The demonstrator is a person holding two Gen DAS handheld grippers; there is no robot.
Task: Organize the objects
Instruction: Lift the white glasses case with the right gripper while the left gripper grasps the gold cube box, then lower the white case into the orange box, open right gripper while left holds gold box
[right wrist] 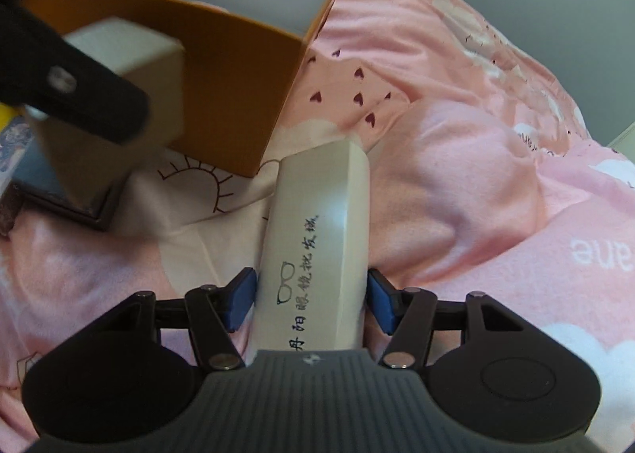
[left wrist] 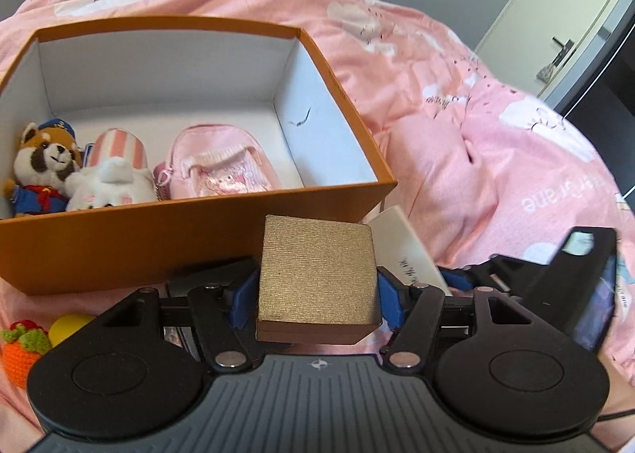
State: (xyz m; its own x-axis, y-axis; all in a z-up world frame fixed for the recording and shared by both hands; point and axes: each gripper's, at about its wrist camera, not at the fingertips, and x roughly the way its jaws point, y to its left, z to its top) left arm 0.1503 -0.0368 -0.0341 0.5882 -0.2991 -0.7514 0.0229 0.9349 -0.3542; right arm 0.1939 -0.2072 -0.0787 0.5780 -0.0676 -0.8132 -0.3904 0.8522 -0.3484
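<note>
My left gripper is shut on a small gold box and holds it in front of the near wall of an open orange box. The orange box holds a raccoon plush, a white plush and a pink mini backpack. My right gripper is shut on a long white glasses case with black writing, beside the orange box's corner. The gold box and left gripper finger show blurred at the left of the right wrist view. The white case also shows in the left wrist view.
Everything lies on a pink quilt with white clouds. A crocheted orange toy and a yellow ball lie at my lower left. A dark flat item lies under the gold box. A door stands far right.
</note>
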